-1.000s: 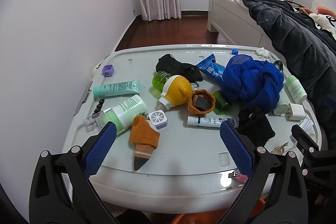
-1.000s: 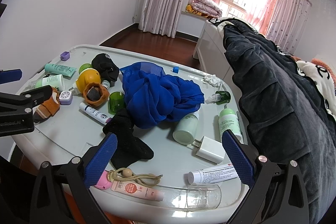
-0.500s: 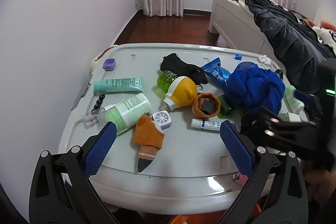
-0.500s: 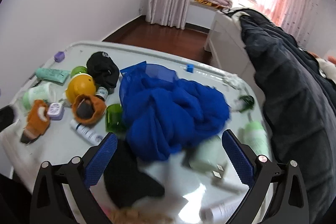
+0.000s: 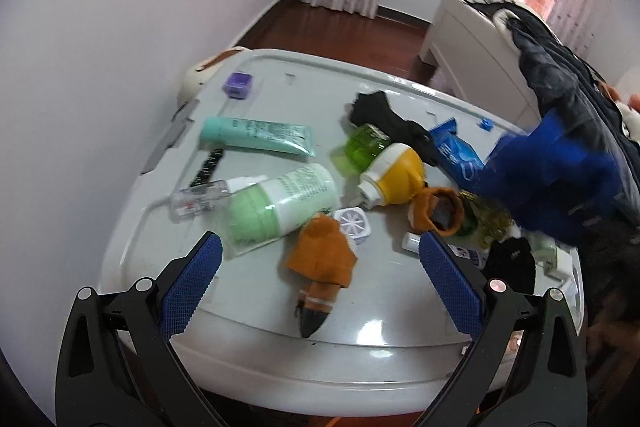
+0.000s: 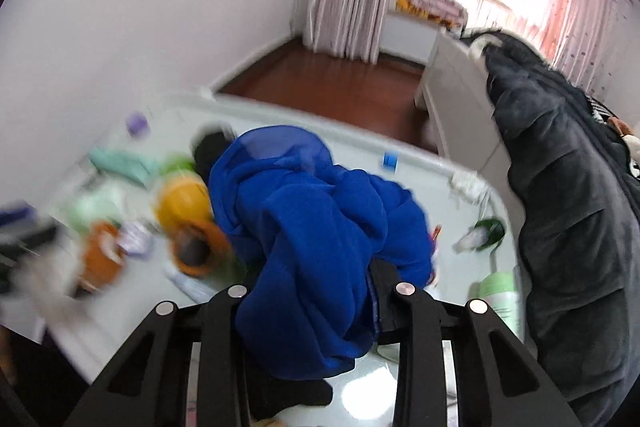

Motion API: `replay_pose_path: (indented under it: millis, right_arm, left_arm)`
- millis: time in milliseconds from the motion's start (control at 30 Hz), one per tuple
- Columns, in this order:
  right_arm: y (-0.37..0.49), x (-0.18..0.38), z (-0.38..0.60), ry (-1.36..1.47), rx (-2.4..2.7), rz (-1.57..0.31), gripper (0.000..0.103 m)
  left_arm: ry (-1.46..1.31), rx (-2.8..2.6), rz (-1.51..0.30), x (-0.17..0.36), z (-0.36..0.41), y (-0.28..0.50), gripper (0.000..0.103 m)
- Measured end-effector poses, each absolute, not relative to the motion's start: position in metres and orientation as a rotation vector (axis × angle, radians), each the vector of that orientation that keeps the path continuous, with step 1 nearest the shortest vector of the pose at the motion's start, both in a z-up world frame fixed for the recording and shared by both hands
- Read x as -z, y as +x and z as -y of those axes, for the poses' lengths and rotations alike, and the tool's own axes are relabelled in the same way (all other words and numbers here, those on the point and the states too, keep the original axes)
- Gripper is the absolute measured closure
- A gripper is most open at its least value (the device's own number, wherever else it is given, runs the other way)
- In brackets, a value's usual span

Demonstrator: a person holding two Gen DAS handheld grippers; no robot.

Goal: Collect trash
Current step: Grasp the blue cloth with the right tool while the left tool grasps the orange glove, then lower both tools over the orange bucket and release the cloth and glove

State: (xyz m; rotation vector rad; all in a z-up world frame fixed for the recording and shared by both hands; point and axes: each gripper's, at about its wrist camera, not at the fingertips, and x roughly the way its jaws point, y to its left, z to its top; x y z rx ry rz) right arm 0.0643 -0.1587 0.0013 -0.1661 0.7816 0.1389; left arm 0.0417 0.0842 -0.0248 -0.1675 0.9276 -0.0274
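Observation:
A crumpled blue cloth point(image 6: 312, 227) fills the middle of the right wrist view. My right gripper point(image 6: 312, 279) has its jaws closing around it, with folds bulging between the fingers and the pads buried in fabric. In the left wrist view the blue cloth point(image 5: 548, 179) is a blur at the table's right side. My left gripper point(image 5: 319, 241) stands open above the near part of the white table point(image 5: 380, 307), over an orange sock point(image 5: 320, 259), holding nothing.
Clutter lies on the table: a green-and-white bottle point(image 5: 280, 207), teal tube point(image 5: 256, 137), yellow-and-white bottle point(image 5: 394, 175), green cup point(image 5: 364, 147), black sock point(image 5: 384, 115), blue packet point(image 5: 456, 151) and purple cube point(image 5: 238, 85). A white wall stands left, a bed with dark bedding point(image 6: 560, 187) right.
The right gripper moved in over the blue cloth and drew its wide jaws together around it. The left gripper shifted across the table and rolled, still open.

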Motion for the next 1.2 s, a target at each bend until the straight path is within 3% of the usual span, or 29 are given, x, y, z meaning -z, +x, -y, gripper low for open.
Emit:
replay_pose_path:
  millis: [200, 533, 600, 633, 733, 833, 1200]
  right_arm:
    - [0.038, -0.058, 0.19, -0.024, -0.177, -0.635, 0.07]
    - [0.039, -0.06, 0.22, 0.037, -0.185, -0.632, 0.069]
    - [0.037, -0.06, 0.224, 0.04, -0.188, -0.629, 0.069]
    - [0.036, -0.061, 0.226, 0.043, -0.187, -0.627, 0.069]
    - [0.034, -0.061, 0.234, 0.057, -0.183, -0.622, 0.069]
    - [0.034, -0.06, 0.238, 0.066, -0.179, -0.622, 0.068]
    - [0.024, -0.061, 0.233, 0.052, -0.204, -0.605, 0.068]
  left_arm:
    - [-0.062, 0.104, -0.941, 0.026, -0.035, 0.056, 0.007]
    - [0.022, 0.133, -1.017, 0.076, 0.04, 0.109, 0.01]
    - [-0.025, 0.135, -1.052, 0.09, 0.036, 0.119, 0.036]
    - [-0.064, 0.144, -1.081, 0.098, 0.032, 0.124, 0.061]
    - [-0.126, 0.132, -1.051, 0.106, 0.017, 0.125, 0.078]
    - [-0.11, 0.136, -1.023, 0.103, 0.013, 0.119, 0.082]
    - [-0.111, 0.229, -0.911, 0.036, -0.002, 0.049, 0.083]
